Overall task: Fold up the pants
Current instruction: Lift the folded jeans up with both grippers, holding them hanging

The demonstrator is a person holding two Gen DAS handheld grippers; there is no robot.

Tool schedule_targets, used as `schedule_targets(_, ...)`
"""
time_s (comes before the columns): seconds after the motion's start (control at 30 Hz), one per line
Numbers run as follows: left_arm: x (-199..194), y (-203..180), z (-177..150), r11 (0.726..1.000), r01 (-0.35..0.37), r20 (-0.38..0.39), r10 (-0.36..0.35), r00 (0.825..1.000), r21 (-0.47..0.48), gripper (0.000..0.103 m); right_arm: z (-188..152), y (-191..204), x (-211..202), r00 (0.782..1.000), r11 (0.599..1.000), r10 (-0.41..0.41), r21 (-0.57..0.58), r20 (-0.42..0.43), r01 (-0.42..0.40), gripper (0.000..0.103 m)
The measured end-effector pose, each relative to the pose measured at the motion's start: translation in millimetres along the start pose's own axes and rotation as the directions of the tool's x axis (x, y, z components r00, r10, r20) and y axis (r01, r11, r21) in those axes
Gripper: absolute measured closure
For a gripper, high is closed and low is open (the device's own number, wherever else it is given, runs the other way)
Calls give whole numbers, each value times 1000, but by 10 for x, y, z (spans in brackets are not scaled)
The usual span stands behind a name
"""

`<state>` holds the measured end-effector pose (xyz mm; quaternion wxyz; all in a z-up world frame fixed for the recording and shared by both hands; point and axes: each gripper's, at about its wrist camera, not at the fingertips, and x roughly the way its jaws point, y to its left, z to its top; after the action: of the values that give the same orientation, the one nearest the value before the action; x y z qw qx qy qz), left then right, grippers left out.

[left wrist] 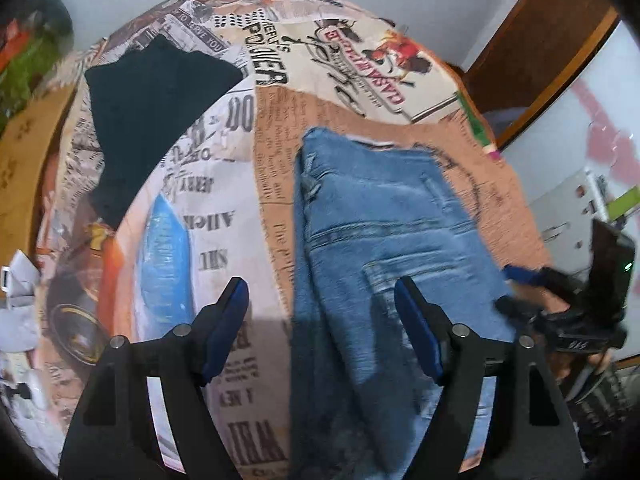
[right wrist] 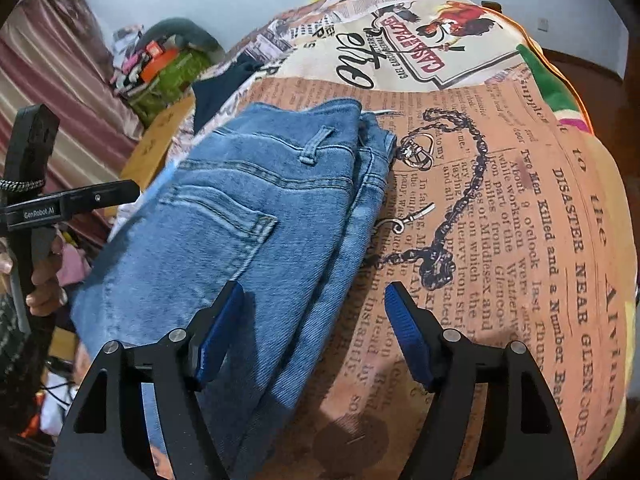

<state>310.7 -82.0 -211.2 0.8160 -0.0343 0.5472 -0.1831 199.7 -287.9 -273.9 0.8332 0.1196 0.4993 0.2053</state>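
Right wrist view: we hold the right gripper (right wrist: 314, 334) and left gripper (left wrist: 320, 330) open, empty, over the folded jeans (right wrist: 240, 220).

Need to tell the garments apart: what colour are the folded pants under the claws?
Light blue denim pants, with stitched back pocket; clearest in the right wrist view.

One jeans (right wrist: 240, 216) – one dark garment (left wrist: 152, 120)

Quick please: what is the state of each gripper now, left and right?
Left gripper: open, holding nothing, above the folded jeans.
Right gripper: open, holding nothing, over the jeans' edge.
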Motion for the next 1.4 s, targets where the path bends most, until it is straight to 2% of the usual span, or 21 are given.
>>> schedule_targets(0.1, 98, -55, 31, 1000, 19, -31, -19, 999, 4, 23, 7, -14, 43, 1000, 999, 30, 28, -8, -29, 33)
schedule_targets(0.23, 437, -27, 25, 1000, 20, -156, -23, 987, -17, 22, 15, -104, 209, 996, 994, 75, 83, -42, -71, 33)
schedule_targets(0.3, 518, 38, 43, 997, 49, -170, -59, 984, -63, 17, 45, -185, 277, 991, 985, 124, 129, -49, -117, 33)
schedule_targets(0.37, 593, 76, 84, 994, 70, -190, -85, 978, -87, 16, 65, -244, 294, 986, 977, 158, 151, -45, -150, 33)
schedule_targets(0.53, 685, -19, 127, 994, 86, -214, -98, 972, -66, 16, 168, -296, 423, 976, 962, 214, 180, -39, -204, 32)
schedule_targets(0.67, 727, -24, 133, 989, 111, -227, -130, 965, -93, 21, 266, -285, 546, 967, 951, 250, 198, -45, -237, 35)
schedule_targets(0.7, 725, -32, 128, 988, 119, -226, -139, 964, -99, 23, 283, -285, 551, 966, 951, 253, 199, -50, -239, 41)
schedule_targets(0.77, 700, -42, 114, 982, 151, -228, -173, 958, -112, 38, 300, -290, 551, 960, 943, 273, 212, -55, -256, 48)
schedule_targets(0.9, 623, -37, 89, 975, 181, -217, -206, 954, -129, 50, 312, -206, 469, 965, 954, 255, 173, -53, -243, 63)
schedule_targets(1.07, 359, -82, 61, 982, 184, -203, -191, 960, -50, 62, 378, -15, 323, 977, 974, 213, 80, -32, -210, 73)
schedule_targets(1.27, -81, 31, 64, 991, 133, -78, -134, 988, -14, 66, 589, 272, 189, 978, 978, 209, 2, 26, -209, 78)
schedule_targets(1.4, -434, 197, 142, 993, 115, 33, -114, 993, -8, 66, 857, 530, 130, 974, 975, 216, -63, 67, -212, 79)
